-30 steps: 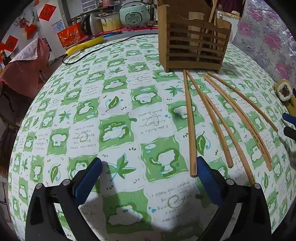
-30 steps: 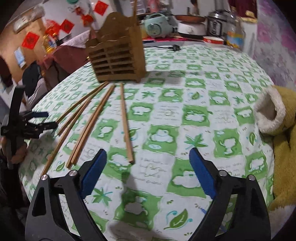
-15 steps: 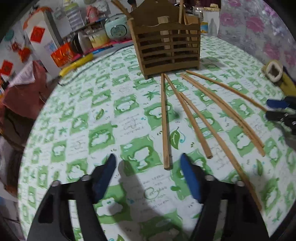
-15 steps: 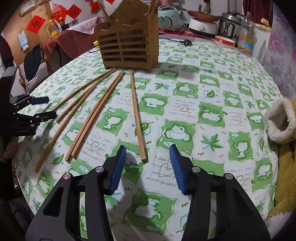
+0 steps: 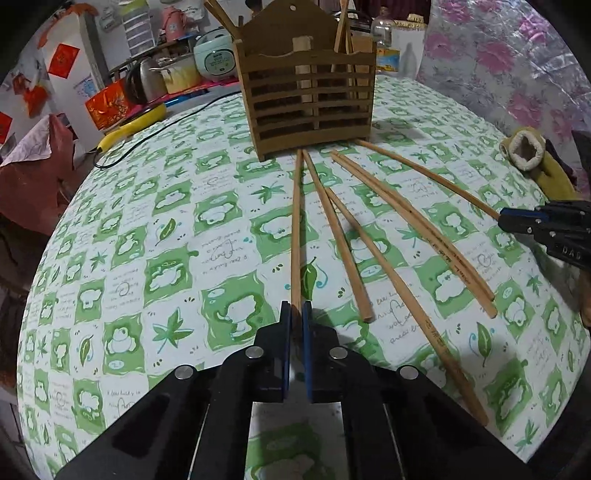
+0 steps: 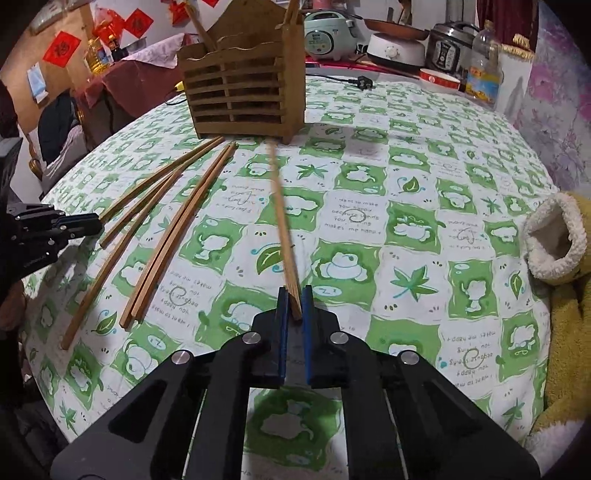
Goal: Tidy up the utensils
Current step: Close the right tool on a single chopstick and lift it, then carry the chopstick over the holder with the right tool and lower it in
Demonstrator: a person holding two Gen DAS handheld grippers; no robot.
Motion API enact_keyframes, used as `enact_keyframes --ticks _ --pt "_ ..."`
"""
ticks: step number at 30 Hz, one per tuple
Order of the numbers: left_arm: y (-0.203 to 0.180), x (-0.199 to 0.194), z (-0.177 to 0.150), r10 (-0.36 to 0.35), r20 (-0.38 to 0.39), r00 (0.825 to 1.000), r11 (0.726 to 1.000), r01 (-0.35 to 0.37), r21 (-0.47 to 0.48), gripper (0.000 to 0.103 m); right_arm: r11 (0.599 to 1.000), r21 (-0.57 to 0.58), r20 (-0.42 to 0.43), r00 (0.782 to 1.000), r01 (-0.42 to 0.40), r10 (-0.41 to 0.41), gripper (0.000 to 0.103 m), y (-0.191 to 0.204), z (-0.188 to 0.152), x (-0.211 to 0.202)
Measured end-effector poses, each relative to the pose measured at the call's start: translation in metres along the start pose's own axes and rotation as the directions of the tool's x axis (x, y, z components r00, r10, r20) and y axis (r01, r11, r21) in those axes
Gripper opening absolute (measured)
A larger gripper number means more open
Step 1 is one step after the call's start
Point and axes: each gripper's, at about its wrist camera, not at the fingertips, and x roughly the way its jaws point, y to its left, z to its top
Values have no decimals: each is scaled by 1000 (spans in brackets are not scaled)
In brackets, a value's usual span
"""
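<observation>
Several wooden chopsticks fan out on the green-and-white tablecloth [image 5: 177, 266] in front of a slatted wooden utensil holder [image 5: 306, 107], which has a few sticks standing in it. My left gripper [image 5: 295, 314] has its jaws closing, with the blue pads pressed on the near end of the leftmost chopstick [image 5: 296, 229]. My right gripper [image 6: 294, 301] is likewise closing, pinching the near end of the rightmost chopstick [image 6: 280, 206]. Each gripper shows in the other view: the right gripper [image 5: 513, 220] at the right edge and the left gripper [image 6: 90, 226] at the left edge. The holder [image 6: 243, 96] stands just beyond the chopstick tips.
A yellow fleece-lined glove [image 6: 554, 240] lies at the table's right edge. Rice cookers [image 6: 328, 33], pots, a bottle [image 6: 484, 70] and a black power cord [image 5: 166, 122] sit at the far side. A cloth-covered chair [image 5: 33, 173] stands to the left.
Both grippers went from wide open to shut, each on the near end of a chopstick. The left gripper shifted right until it lined up with the leftmost chopstick.
</observation>
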Motion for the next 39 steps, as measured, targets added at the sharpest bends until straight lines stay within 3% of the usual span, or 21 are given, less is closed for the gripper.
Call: enact_keyframes --ticks 7,13,19,24,31,36,39 --pt "12 -49 17 42 110 993 998 -37 -49 6 1000 -12 122 993 6 -4 6 8 6 -37" --pt "17 -103 55 47 249 967 997 -32 -67 6 1000 -9 291 957 -3 6 6 11 41 -90" --pt "14 -130 98 42 334 942 997 -19 -69 6 999 4 442 897 -36 31 6 14 100 -129" --pt "14 -141 133 8 378 926 996 26 -83 6 994 32 489 869 -104 76 6 15 136 -136" --pt "16 -176 170 -16 491 871 991 79 -106 6 985 45 605 789 -166 105 6 21 177 -162" --pt "19 -187 191 8 539 842 986 83 -145 6 985 54 676 732 -164 85 6 27 195 -171" --pt "19 -192 203 62 577 815 982 53 -181 6 982 76 708 703 -173 69 6 25 202 -170"
